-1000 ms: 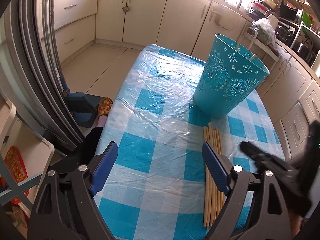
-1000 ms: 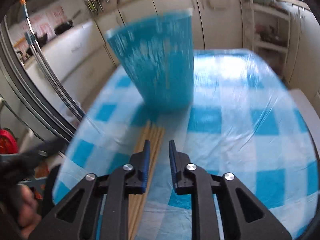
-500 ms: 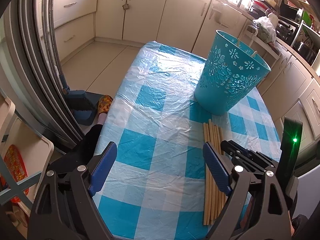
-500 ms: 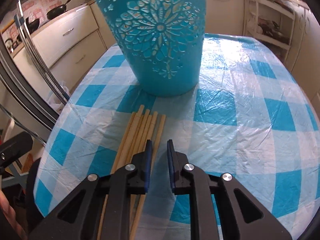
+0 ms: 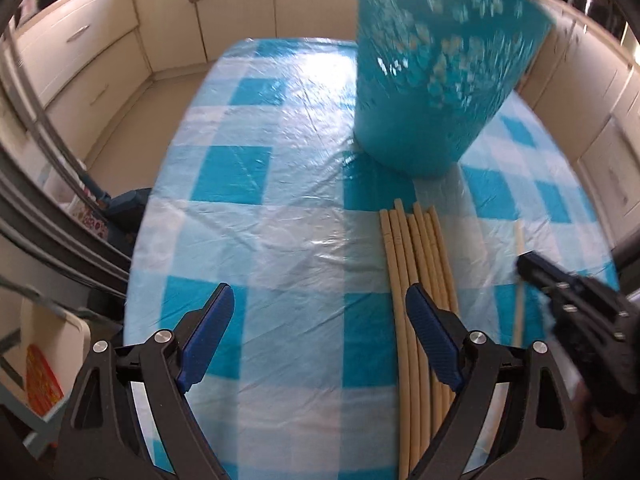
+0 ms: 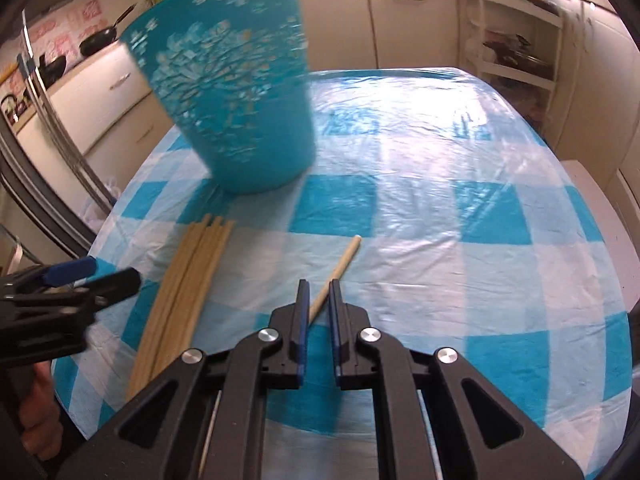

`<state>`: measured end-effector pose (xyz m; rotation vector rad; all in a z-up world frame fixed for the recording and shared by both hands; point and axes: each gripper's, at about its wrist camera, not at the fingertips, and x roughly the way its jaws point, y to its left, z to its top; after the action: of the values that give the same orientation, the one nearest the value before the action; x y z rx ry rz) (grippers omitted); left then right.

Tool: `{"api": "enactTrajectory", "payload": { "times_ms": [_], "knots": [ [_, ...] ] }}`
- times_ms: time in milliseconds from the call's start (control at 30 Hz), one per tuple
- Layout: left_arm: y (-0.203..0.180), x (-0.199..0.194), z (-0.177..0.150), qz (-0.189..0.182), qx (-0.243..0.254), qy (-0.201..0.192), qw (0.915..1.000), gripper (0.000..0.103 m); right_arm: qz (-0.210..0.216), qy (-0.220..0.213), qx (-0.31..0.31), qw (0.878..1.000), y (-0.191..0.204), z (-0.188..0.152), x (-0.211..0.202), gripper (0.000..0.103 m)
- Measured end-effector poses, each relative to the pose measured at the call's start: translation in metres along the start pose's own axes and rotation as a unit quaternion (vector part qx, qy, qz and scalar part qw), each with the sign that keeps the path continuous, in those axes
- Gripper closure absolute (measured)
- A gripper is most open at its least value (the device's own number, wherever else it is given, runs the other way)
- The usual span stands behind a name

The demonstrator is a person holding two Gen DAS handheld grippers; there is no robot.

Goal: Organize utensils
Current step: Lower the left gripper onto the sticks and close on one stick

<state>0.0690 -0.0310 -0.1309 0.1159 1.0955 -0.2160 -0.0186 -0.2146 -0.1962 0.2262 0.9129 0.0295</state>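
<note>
Biggest thing here is the tabletop point(image 5: 280, 208), filling the middle of both views under a shiny blue-and-white checked plastic cover; cream kitchen cabinets point(image 5: 168, 12) run along the top and sides behind it.

Next is the teal basket point(image 5: 436, 72) with the cut-out flower pattern; it stands on the tabletop at upper right in the left wrist view and upper left in the right wrist view point(image 6: 236, 96), pretty blurred in both.

Then the bundle of wooden chopsticks point(image 5: 416, 280); they lie flat, side by side, just below the basket, running toward the bottom of the frame at centre right; in the right wrist view they sit at lower left point(image 6: 184, 284).

The left gripper point(image 5: 320, 320) sits at the bottom of its own view with jaws spread wide and nothing between them; its right-hand jaw overlaps the bundle in the picture, can't tell if it touches.

The right gripper point(image 6: 319, 300) has just been closing its jaws, and they're pinching a single chopstick point(image 6: 340, 264); that stick lies apart from the bundle, angled up and to the right across a pale square, with its near end between the jaws.
</note>
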Motion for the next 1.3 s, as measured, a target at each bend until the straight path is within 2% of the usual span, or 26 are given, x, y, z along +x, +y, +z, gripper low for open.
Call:
{"api": "enactTrajectory", "payload": {
  "times_ms": [300, 567, 667, 733, 767, 833, 900, 1100, 1300],
  "knots": [
    [-0.007, 0.014, 0.011, 0.032, 0.008, 0.008, 0.9994, 0.019, 0.023, -0.009, 0.019, 1.0, -0.006, -0.001, 0.0, 0.094],
    [-0.01, 0.016, 0.016, 0.042, 0.023, 0.014, 0.9988, 0.022, 0.033, -0.011, 0.029, 0.999, -0.009, 0.0, -0.001, 0.094],
    [-0.019, 0.019, 0.018, 0.038, 0.032, 0.014, 0.9987, 0.033, 0.032, -0.012, 0.028, 0.999, -0.01, 0.0, -0.001, 0.094],
    [-0.025, 0.018, 0.021, 0.027, 0.039, 0.012, 0.9988, 0.049, 0.032, -0.012, 0.028, 0.999, -0.011, 0.0, -0.001, 0.094],
    [-0.027, 0.019, 0.022, 0.024, 0.044, 0.012, 0.9987, 0.054, 0.032, -0.012, 0.028, 0.999, -0.011, 0.0, -0.002, 0.094],
    [-0.034, 0.017, 0.023, 0.014, 0.054, 0.011, 0.9984, 0.073, 0.031, -0.012, 0.027, 0.999, -0.011, 0.0, -0.002, 0.094],
    [-0.036, 0.017, 0.023, 0.005, 0.06, 0.011, 0.9981, 0.084, 0.03, -0.012, 0.026, 0.999, -0.011, 0.0, -0.001, 0.093],
    [-0.04, 0.015, 0.022, 0.004, 0.072, 0.008, 0.9974, 0.092, 0.029, -0.008, 0.025, 0.999, -0.009, 0.002, 0.0, 0.093],
    [-0.043, 0.015, 0.021, 0.008, 0.074, 0.01, 0.9972, 0.092, 0.028, 0.001, 0.024, 0.999, -0.009, 0.011, 0.006, 0.093]
  ]
}}
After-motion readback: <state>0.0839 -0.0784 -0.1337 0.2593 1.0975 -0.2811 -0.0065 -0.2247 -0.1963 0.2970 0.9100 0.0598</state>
